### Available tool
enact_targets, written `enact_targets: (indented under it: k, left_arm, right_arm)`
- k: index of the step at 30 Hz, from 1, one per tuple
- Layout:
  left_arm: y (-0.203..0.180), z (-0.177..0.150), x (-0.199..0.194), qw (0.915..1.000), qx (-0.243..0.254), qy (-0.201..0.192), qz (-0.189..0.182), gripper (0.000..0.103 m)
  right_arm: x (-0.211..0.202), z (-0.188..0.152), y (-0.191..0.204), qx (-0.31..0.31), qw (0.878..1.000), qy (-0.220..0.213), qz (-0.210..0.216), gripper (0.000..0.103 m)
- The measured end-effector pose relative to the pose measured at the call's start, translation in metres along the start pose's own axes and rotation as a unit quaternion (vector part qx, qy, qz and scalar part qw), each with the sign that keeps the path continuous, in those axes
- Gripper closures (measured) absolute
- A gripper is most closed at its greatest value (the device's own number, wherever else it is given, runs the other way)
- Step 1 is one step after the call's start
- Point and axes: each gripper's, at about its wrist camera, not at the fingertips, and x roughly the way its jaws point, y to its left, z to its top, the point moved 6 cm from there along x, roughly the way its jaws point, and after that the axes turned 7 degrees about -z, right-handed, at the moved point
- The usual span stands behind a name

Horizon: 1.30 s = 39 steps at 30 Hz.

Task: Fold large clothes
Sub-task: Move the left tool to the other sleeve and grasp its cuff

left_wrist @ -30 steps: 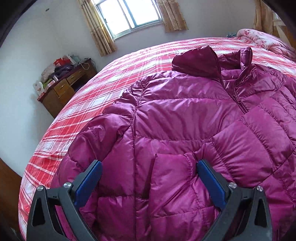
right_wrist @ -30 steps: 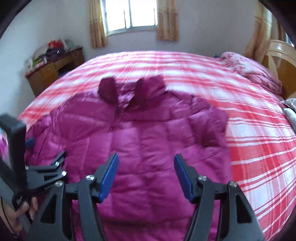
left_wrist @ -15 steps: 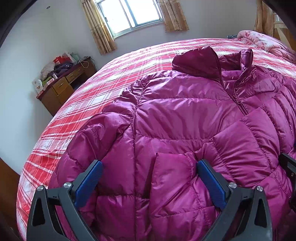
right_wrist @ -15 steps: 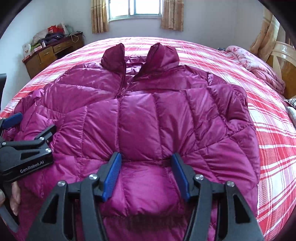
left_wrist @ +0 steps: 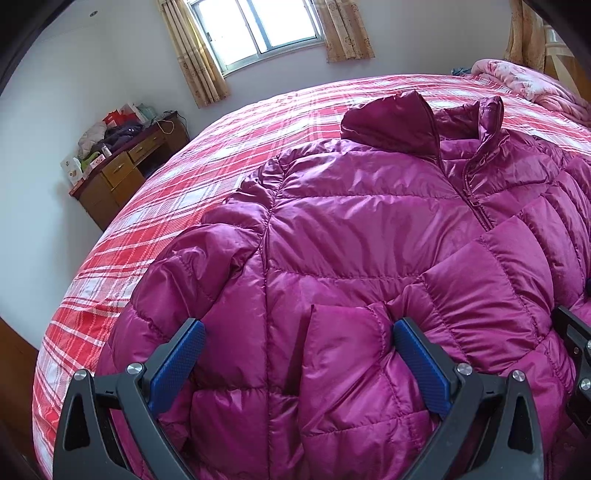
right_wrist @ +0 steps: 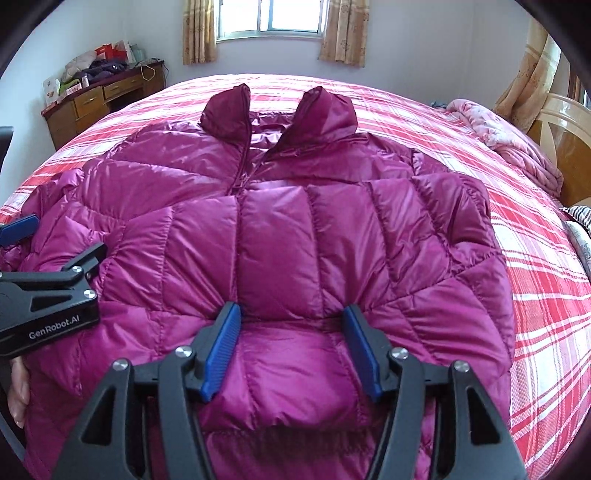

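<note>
So there's a big magenta quilted puffer jacket [right_wrist: 288, 236] spread front-up across a bed with a red-and-white plaid cover [right_wrist: 546, 295], collar toward the top of the frame and hem down at the bottom edge. In the right wrist view it fills the middle of the picture, with the two stand-up collar flaps [right_wrist: 280, 110] poking up just under the window with tan curtains [right_wrist: 271, 22] at top centre. The right tongs [right_wrist: 290, 349] sit low in the centre, blue pads spread apart, straddling a puffy panel near the hem; the fabric bulges up between the pads, but honestly I can't tell if they're actually touching it or just above it. Not clamped either way. At the left edge of that same view you can see the left tongs [right_wrist: 48, 254] from the side, black body with GenRobot.AI printed on it, over the jacket's sleeve side. In the left wrist view the left tongs [left_wrist: 295, 360] are also released, wide open at the bottom of the frame, with a flap-like fold of the jacket [left_wrist: 354, 229] sitting between the blue pads. A wooden tabletop with drawers and a heap of clutter [left_wrist: 122, 162] stands against the wall at the left, and a rumpled pink floral blanket [left_wrist: 532, 85] lies at the upper right by the bed's far end.
</note>
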Motion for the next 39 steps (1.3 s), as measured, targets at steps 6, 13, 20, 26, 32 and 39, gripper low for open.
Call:
enact_targets:
  k: [6, 13, 20, 26, 32, 39]
  left_arm:
    - [0.012, -0.001, -0.024, 0.9998, 0.014, -0.014, 0.003, 0.001]
    - [0.055, -0.009, -0.058, 0.9994, 0.001, -0.029, 0.020, 0.001]
    - [0.161, -0.053, -0.089, 0.9954, -0.047, -0.011, 0.083, 0.001]
    - [0.226, -0.108, -0.100, 0.9894, -0.078, 0.032, 0.118, 0.001]
    - [0.233, -0.151, -0.115, 0.9884, -0.119, 0.053, 0.078, 0.001]
    - [0.194, -0.177, -0.117, 0.9914, -0.108, 0.069, 0.026, 0.007]
  right_arm:
    - [0.001, 0.000, -0.001, 0.001, 1.000, 0.000, -0.001, 0.040]
    - [0.001, 0.000, -0.002, 0.002, 1.000, -0.002, 0.000, 0.040]
    - [0.000, 0.000, -0.002, 0.003, 1.000, -0.003, 0.002, 0.040]
    - [0.000, 0.000, -0.002, 0.001, 1.000, -0.004, 0.000, 0.040]
    - [-0.001, 0.000, -0.002, 0.001, 1.000, -0.005, -0.001, 0.040]
    - [-0.002, 0.000, -0.004, 0.002, 1.000, -0.007, -0.002, 0.039]
